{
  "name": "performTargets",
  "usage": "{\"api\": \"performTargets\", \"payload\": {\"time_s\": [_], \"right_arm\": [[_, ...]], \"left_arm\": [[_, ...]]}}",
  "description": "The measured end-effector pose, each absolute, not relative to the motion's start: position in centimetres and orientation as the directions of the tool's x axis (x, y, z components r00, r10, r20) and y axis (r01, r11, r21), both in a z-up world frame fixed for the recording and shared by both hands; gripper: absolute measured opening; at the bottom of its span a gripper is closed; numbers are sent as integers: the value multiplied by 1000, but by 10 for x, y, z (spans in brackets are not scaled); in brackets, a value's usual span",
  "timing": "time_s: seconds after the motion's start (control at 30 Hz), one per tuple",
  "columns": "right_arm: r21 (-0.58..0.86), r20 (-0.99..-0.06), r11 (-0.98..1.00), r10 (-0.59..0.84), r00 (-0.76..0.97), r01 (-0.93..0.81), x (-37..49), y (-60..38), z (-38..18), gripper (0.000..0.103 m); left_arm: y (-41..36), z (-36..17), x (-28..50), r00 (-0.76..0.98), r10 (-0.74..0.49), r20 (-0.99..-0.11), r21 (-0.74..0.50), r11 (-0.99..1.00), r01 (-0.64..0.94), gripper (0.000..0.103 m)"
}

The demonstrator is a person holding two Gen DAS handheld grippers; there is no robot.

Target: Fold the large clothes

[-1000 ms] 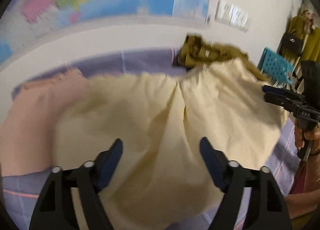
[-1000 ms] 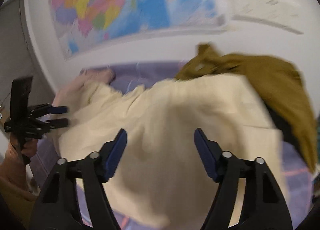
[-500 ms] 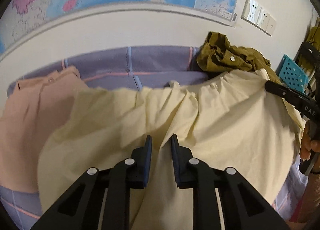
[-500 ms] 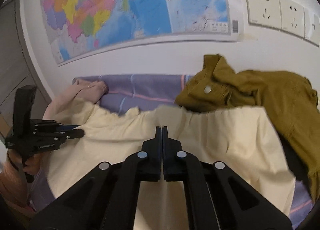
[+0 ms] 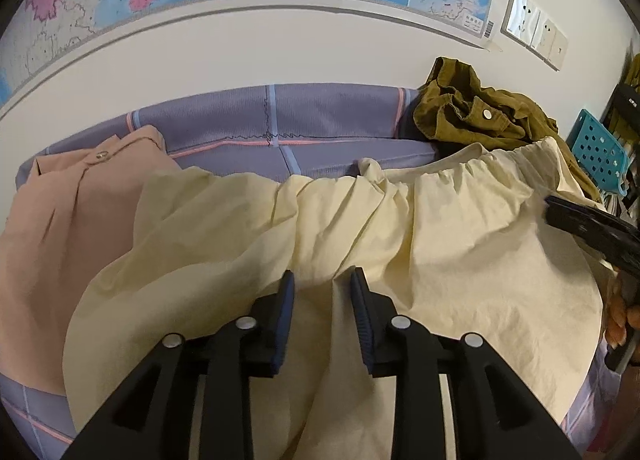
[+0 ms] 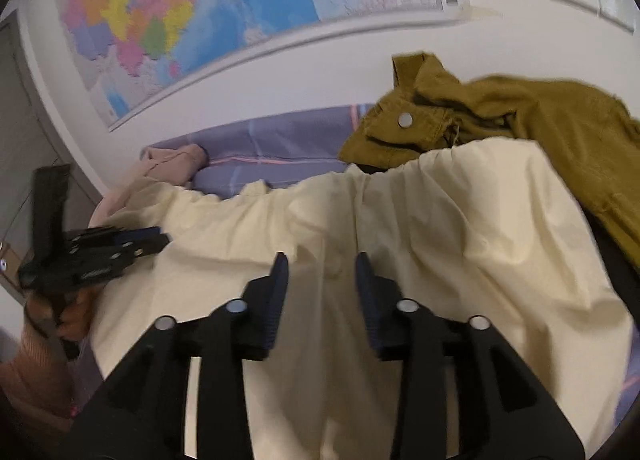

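fingers (image 5: 286,300): left gripper (image 5: 322,280) parted over cream garment (image 5: 460,260) | right gripper (image 6: 322,262) parted likewise | olive jacket (image 6: 520,115) seen beyond

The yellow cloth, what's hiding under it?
Under the pale yellow cloth you can see purple checked bedding poking out at the back. Its left edge lies over a pink garment, its right over an olive jacket. What's beneath its middle is covered.

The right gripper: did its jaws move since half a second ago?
Yes. The right gripper was shut then; now its jaws stand apart over the cream garment, while the olive jacket lies behind as before.
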State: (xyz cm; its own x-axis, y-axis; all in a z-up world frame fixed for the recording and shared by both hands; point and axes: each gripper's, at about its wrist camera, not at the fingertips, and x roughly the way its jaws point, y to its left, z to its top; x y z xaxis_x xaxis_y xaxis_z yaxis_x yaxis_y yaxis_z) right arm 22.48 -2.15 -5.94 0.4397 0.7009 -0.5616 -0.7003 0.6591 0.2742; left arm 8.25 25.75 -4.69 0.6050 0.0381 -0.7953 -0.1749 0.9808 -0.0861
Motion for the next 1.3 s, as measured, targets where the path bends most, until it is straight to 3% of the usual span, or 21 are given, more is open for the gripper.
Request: {"api": "performTargets", "payload": {"time_s": [0.1, 0.33, 0.4, 0.53, 0.63, 0.7, 0.87, 1.0, 1.3], "right_arm": [[258, -551, 626, 721, 420, -736, 210, -23, -58, 39], [286, -628, 671, 670, 396, -684, 251, -1, -89, 34], [287, -628, 672, 670, 396, -683, 250, 1, -87, 35], [307, -594, 662, 695, 405, -684, 233, -13, -77, 48], [297, -565, 660, 704, 430, -690, 214, -34, -67, 62], [302, -541, 648, 721, 434, -699, 200, -48, -62, 64], [303, -531, 603, 750, 395, -738, 175, -65, -65, 66], [337, -590, 670, 698, 407, -661, 197, -61, -92, 62], [409, -548, 651, 736, 398, -640, 192, -72, -87, 65]], "left_arm": [[260, -53, 85, 602, 34, -798, -89, 981, -174, 32], [263, -63, 94, 582, 26, -812, -106, 976, -193, 43], [262, -60, 90, 586, 34, -809, -102, 975, -198, 49], [250, -44, 66, 641, 94, -762, -42, 980, -194, 73], [242, -35, 47, 668, 114, -736, -16, 983, -185, 74], [242, -33, 38, 674, 113, -730, -23, 982, -189, 75], [251, -41, 18, 673, 74, -736, -83, 977, -198, 77], [260, -50, 13, 673, 66, -737, -110, 970, -216, 77], [271, -28, -26, 718, 38, -695, -188, 954, -233, 78]]}}
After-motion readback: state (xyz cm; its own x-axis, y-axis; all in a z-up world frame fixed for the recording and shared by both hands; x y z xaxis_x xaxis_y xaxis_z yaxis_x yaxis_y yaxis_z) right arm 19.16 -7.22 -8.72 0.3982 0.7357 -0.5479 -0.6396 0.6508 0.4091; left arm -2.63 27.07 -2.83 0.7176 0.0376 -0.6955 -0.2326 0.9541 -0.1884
